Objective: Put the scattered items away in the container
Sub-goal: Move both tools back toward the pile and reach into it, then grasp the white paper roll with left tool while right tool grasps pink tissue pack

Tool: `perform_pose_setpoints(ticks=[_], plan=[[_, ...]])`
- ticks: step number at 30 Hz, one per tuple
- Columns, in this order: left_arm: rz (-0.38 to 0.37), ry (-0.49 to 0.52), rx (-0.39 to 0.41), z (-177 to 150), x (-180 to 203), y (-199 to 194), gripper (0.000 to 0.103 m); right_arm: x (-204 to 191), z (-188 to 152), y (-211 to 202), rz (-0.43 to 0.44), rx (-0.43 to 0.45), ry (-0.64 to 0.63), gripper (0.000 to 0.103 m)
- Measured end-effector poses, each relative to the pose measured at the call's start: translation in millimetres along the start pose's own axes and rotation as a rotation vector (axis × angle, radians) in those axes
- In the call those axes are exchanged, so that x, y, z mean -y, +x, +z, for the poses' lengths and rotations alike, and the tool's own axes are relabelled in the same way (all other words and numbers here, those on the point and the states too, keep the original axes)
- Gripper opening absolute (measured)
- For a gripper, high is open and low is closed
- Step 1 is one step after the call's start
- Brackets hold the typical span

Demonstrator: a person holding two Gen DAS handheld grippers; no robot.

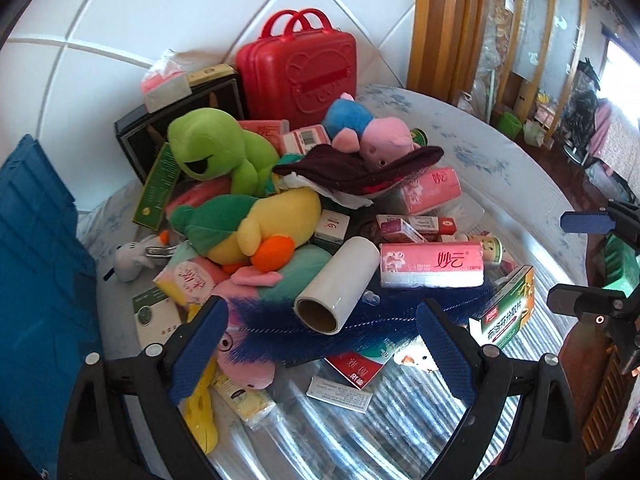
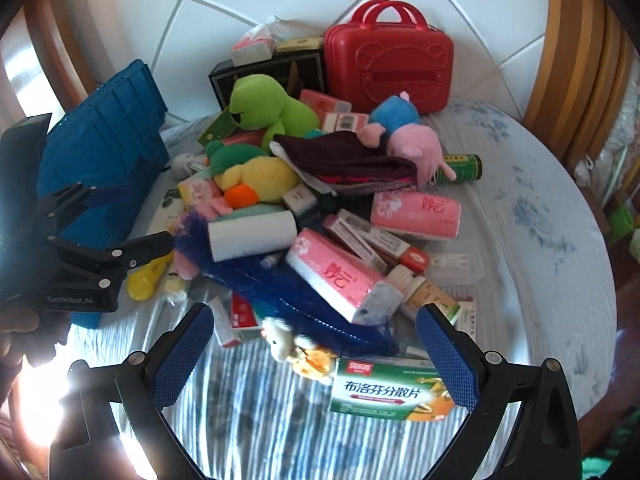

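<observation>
Clutter (image 1: 320,208) beyond open left gripper (image 1: 324,344)

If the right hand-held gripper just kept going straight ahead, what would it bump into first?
Probably the green medicine box, which lies just ahead between the open fingers of the right hand-held gripper. The small white plush toy and blue feather duster sit close behind it, though depth is hard to judge.

one red case (image 2: 387,74), one blue crate (image 2: 108,148), one white roll (image 2: 252,234), three pink tissue packs (image 2: 416,210), one green frog (image 2: 268,110).
</observation>
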State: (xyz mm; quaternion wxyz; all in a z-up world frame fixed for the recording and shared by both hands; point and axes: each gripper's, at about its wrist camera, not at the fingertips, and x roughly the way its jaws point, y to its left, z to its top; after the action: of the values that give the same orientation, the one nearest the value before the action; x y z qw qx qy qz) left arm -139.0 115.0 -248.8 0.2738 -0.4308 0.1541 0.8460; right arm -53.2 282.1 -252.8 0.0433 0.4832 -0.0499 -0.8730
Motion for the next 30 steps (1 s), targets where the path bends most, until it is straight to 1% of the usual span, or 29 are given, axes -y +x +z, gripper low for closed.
perform_pose_setpoints(ticks=[3,6,8,10,11,14,17,19,20,22,24,30], plan=[[-0.01,0.017,-0.041,3,-4,37,0.097,10,-2,21,0.002,-0.03,0.001,0.102],[-0.026,0.033,-0.073,7,-5,68,0.091,18,-2,39,0.005,-0.055,0.002,0.102],[-0.042,0.051,-0.095,8,-3,84,0.089,22,-2,49,0.008,-0.065,0.004,0.102],[-0.048,0.076,-0.132,8,0,100,0.081,25,0,57,0.013,-0.076,0.006,0.102],[-0.05,0.087,-0.148,8,2,108,0.079,26,1,60,0.015,-0.08,0.008,0.102],[-0.046,0.095,-0.165,6,4,121,0.079,30,3,70,0.021,-0.091,0.008,0.102],[-0.028,0.079,-0.158,8,3,125,0.077,35,4,80,0.022,-0.104,0.004,0.102],[-0.025,0.047,-0.141,10,-2,124,0.068,37,5,88,0.023,-0.115,0.004,0.102],[-0.027,0.029,-0.132,10,-5,123,0.068,38,5,92,0.023,-0.121,0.001,0.102],[-0.032,0.005,-0.118,11,-9,119,0.052,40,6,100,0.025,-0.131,-0.007,0.102],[-0.04,-0.013,-0.108,10,-15,114,0.046,41,6,108,0.028,-0.142,-0.02,0.102],[-0.06,-0.028,-0.078,3,-22,99,0.046,36,7,129,0.021,-0.17,-0.073,0.102]])
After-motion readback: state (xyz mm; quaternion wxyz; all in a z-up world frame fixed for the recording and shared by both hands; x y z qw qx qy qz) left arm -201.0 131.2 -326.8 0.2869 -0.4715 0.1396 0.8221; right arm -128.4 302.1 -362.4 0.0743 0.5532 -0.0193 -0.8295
